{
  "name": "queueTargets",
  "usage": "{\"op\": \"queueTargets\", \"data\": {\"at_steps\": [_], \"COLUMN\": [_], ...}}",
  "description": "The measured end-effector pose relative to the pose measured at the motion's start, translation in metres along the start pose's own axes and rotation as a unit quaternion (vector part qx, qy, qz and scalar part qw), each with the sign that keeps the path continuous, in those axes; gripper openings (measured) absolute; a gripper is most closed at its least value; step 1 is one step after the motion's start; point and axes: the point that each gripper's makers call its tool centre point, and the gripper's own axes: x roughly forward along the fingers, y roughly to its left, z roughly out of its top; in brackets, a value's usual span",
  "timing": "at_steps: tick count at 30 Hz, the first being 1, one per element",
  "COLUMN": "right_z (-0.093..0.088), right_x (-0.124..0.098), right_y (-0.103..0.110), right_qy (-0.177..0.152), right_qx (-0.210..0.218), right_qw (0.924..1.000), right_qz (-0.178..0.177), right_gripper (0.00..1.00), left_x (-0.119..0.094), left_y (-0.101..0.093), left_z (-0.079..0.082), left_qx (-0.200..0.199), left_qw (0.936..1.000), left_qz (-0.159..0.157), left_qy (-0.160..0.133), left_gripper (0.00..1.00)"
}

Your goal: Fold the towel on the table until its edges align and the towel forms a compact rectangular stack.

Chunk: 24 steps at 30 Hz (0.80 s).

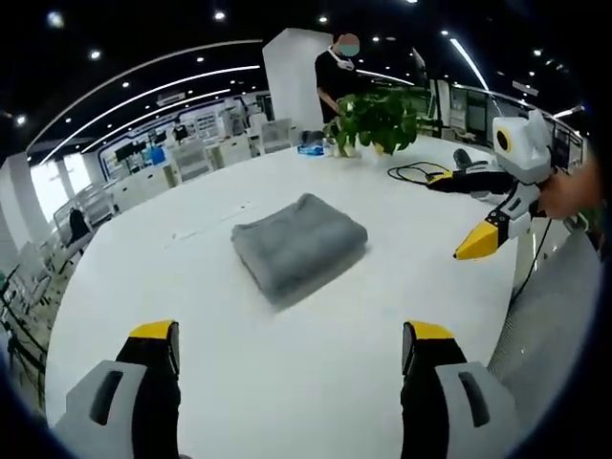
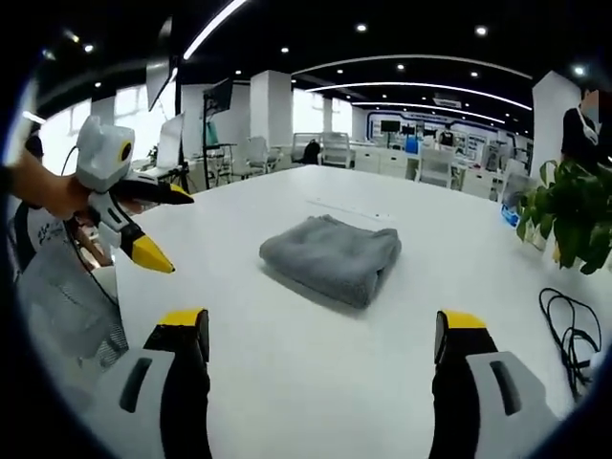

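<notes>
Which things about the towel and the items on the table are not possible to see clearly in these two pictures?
- Towel: its far side and underside are hidden by its own folds in both views, so edge alignment there is unknown.
- Black cable: cut off by the right gripper view's edge.
- Blue item beside the plant: too small to identify.

left gripper (image 1: 290, 346): 2 black jaws, yellow tips, grey-white housings
right gripper (image 2: 322, 337): same colours
sleeve (image 2: 57, 287): checked grey-white
</notes>
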Motion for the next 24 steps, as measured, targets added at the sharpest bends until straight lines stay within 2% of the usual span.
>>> {"op": "queueTargets", "data": {"at_steps": [4, 8, 12, 14, 18, 24], "right_z": [-0.001, -0.004, -0.001, -0.002, -0.004, -0.007], "right_x": [-0.002, -0.005, -0.011, -0.011, -0.013, -0.013], "right_y": [0.002, 0.004, 0.009, 0.010, 0.014, 0.015], "right_qy": [-0.004, -0.003, -0.016, -0.011, -0.009, -0.006], "right_qx": [0.006, 0.012, 0.013, 0.011, 0.009, 0.010], "right_qw": [1.0000, 0.9999, 0.9997, 0.9998, 0.9998, 0.9997], "right_qz": [0.001, 0.004, 0.011, 0.012, 0.018, 0.020], "right_gripper": [0.99, 0.99, 0.99, 0.99, 0.99, 0.97], "left_x": [-0.001, -0.005, -0.004, -0.005, -0.007, -0.011], "left_y": [-0.003, -0.003, 0.006, 0.008, 0.005, 0.006], "left_z": [-0.005, -0.015, -0.026, -0.026, -0.025, -0.023], "left_qx": [-0.001, -0.019, -0.027, -0.041, -0.027, -0.027], "left_qw": [1.0000, 0.9997, 0.9989, 0.9984, 0.9990, 0.9988], "left_qz": [0.003, 0.014, 0.035, 0.040, 0.036, 0.040], "left_qy": [0.002, 0.007, 0.013, 0.007, 0.005, -0.002], "left_gripper": [0.99, 0.99, 0.99, 0.99, 0.99, 0.99]}}
